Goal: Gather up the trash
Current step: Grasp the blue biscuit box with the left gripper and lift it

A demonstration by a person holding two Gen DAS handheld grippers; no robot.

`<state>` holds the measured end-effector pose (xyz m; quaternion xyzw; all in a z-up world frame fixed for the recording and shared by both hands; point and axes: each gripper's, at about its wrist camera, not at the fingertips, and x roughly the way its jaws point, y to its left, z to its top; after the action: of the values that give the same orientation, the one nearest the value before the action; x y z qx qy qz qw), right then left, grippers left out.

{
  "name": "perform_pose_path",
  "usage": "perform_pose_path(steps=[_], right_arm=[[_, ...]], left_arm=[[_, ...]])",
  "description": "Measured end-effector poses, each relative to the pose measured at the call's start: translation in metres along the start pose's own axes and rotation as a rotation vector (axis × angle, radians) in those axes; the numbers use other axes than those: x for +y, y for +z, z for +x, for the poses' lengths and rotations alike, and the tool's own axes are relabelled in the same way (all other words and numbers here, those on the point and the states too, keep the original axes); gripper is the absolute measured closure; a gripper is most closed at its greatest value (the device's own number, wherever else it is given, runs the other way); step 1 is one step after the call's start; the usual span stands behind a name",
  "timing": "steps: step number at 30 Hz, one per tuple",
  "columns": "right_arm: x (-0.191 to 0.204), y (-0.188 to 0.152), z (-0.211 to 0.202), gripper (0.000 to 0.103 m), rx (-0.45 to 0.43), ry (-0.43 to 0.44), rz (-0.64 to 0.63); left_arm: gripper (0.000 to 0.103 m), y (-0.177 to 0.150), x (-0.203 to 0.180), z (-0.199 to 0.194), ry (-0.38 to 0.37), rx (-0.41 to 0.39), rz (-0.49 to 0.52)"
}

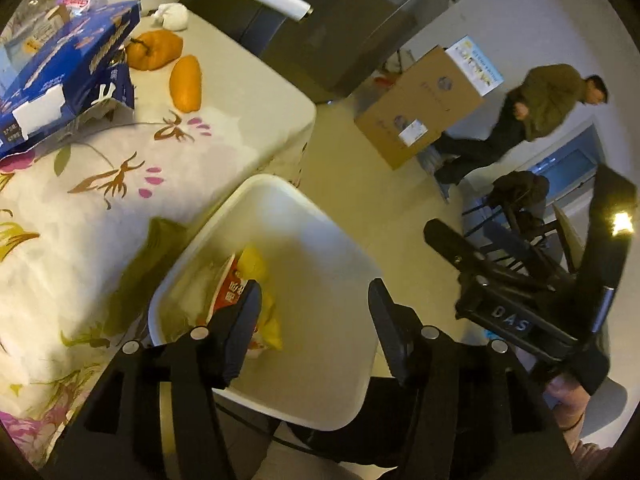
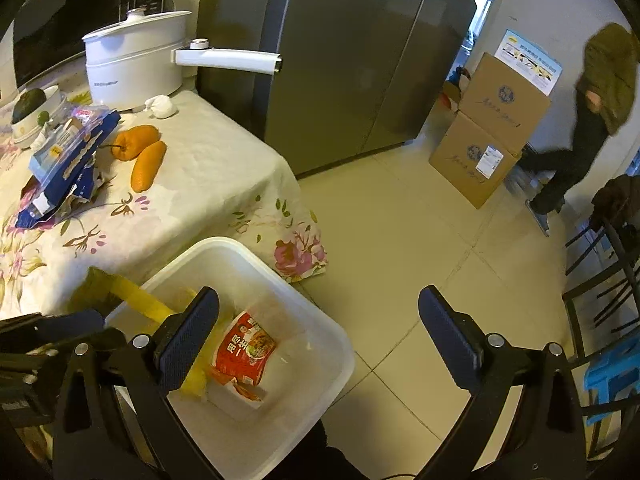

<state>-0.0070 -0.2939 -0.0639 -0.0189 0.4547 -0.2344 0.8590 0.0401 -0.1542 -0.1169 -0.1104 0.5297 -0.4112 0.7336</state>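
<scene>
Nearest to the cameras are two grippers, both above one white plastic bin (image 2: 320, 332). The left gripper (image 1: 316, 316) has its fingers wide apart and holds nothing; the right gripper (image 2: 320, 336) is also spread wide and empty. Inside the bin lie one red snack wrapper (image 2: 244, 350) and one yellow bag (image 2: 196, 380). The bin stands just beside the near edge of a table with a flowered cloth (image 2: 200, 184). On the table, farther left, I count one torn blue carton (image 2: 68, 160), two orange peel pieces (image 2: 142, 156), one crumpled white tissue (image 2: 162, 106) and one white electric pot (image 2: 134, 66).
</scene>
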Motion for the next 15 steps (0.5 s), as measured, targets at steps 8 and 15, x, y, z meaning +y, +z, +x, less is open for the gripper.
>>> perform_pose_path(steps=[8, 15], right_arm=[[0.019, 0.005, -0.003, 0.007, -0.004, 0.051, -0.03], [0.042, 0.006, -0.003, 0.007, 0.014, 0.101, -0.078]], left_arm=[[0.026, 0.024, 0.008, -0.039, 0.076, -0.133, -0.011], [0.018, 0.057, 0.052, -0.083, 0.142, -0.239, -0.121]])
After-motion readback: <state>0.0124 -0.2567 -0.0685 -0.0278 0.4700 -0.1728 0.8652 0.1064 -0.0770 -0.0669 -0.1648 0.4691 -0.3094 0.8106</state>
